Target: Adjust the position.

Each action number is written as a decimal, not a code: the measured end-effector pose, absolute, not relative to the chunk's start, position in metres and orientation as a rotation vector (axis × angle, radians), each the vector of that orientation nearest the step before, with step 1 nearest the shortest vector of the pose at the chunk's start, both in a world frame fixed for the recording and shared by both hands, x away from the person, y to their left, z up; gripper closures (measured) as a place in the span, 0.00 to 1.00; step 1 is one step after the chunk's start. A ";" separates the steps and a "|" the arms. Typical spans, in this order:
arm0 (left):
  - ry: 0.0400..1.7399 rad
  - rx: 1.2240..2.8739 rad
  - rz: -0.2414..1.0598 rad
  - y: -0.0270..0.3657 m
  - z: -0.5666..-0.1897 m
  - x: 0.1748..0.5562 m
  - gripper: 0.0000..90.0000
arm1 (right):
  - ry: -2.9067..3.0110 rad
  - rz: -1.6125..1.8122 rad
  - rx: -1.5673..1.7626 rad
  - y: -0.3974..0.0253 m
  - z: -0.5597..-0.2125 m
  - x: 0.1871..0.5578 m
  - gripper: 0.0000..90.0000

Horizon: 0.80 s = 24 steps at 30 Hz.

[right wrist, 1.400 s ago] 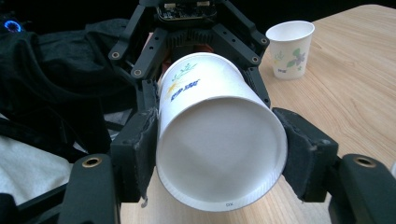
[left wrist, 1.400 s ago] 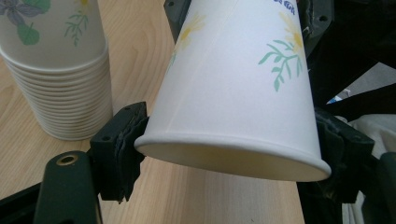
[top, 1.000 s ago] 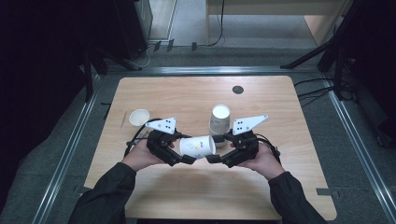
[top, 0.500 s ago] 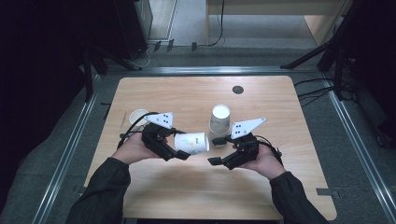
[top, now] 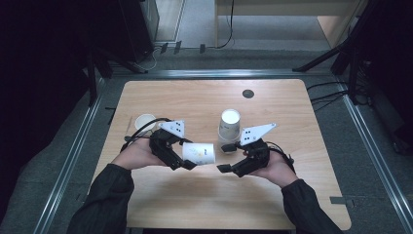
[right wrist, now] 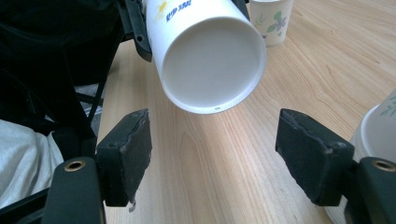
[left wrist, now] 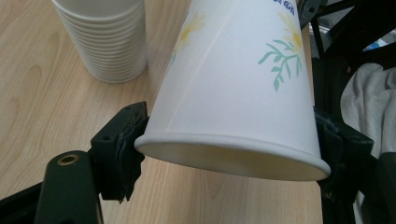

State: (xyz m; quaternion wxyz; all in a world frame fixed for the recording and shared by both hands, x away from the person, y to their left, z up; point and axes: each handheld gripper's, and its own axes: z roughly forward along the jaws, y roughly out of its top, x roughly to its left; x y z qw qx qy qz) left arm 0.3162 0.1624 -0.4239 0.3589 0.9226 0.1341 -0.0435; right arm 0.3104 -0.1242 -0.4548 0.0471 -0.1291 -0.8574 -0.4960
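Only print visible: blue lettering on the paper cup (right wrist: 205, 51), near its base rim, just beside a yellow flower mark. In the right gripper view it sits upside down and slanted, too blurred to read reliably. In the left gripper view a fragment of the same blue lettering shows at the cup's top edge, cut off, unreadable. No legible text on the cup stack (top: 229, 124) or the surface (top: 204, 195). No numbers or signs.
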 end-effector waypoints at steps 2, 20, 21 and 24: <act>0.339 2.390 -0.119 0.162 -0.423 0.315 0.25 | -2.618 -1.510 -0.394 -0.124 -0.455 0.310 0.31; 0.316 2.553 -0.072 0.150 -0.419 0.313 0.25 | -2.640 -1.463 -0.370 -0.116 -0.459 0.308 0.29; 0.313 2.561 -0.068 0.149 -0.419 0.314 0.25 | -2.639 -1.468 -0.369 -0.115 -0.459 0.309 0.29; 0.300 2.591 -0.074 0.144 -0.417 0.316 0.25 | -2.638 -1.473 -0.363 -0.112 -0.460 0.309 0.29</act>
